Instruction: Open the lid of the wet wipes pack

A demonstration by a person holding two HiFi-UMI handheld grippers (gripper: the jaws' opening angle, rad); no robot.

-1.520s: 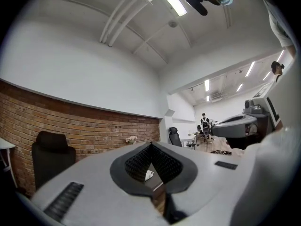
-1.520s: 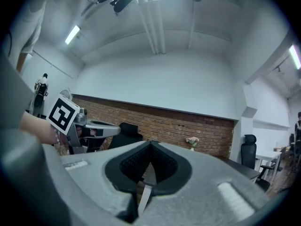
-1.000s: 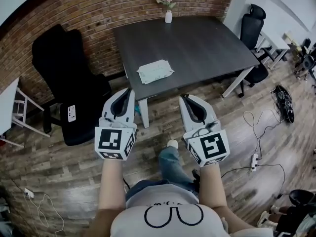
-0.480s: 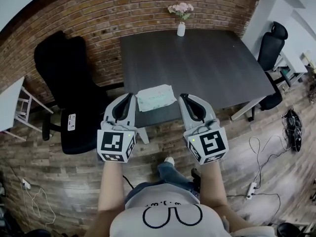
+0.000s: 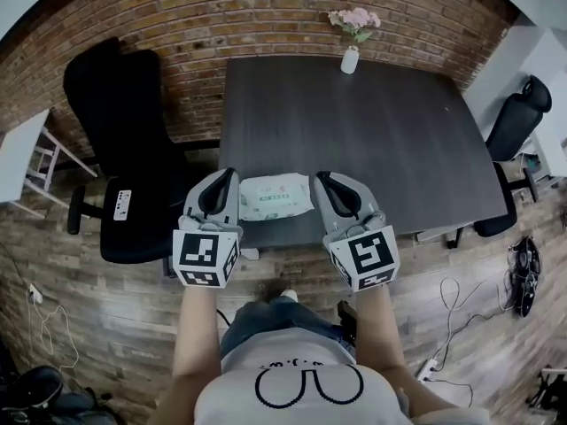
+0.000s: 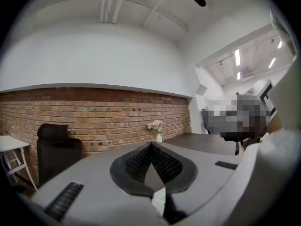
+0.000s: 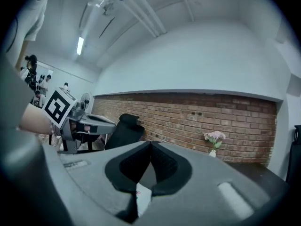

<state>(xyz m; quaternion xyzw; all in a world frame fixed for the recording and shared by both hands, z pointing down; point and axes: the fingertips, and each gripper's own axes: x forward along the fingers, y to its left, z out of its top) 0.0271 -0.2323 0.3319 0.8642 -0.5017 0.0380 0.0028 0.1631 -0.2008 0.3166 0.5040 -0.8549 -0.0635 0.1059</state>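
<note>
Two grippers: my left gripper (image 5: 227, 175) and my right gripper (image 5: 322, 178), held out level, side by side.
Left jaws: closed tip to tip, gripping nothing.
Right jaws: likewise pressed together, empty.
Wet wipes pack (image 5: 275, 196): flat on the dark table (image 5: 354, 131), at its near edge, directly between my two grippers.
Long axis: runs across me, one short end toward each gripper.
Nearer hand: about even; each tip sits just beside an end of the pack, though I cannot tell whether it is over the pack or short of it.
Lid: not made out at this size; probably on the top face.
Next move, as I judge: one gripper steadies the pack; the other must open to take the lid's edge.
Also present: vase of flowers (image 5: 351, 56), far edge; black chair (image 5: 124, 149), left.
</note>
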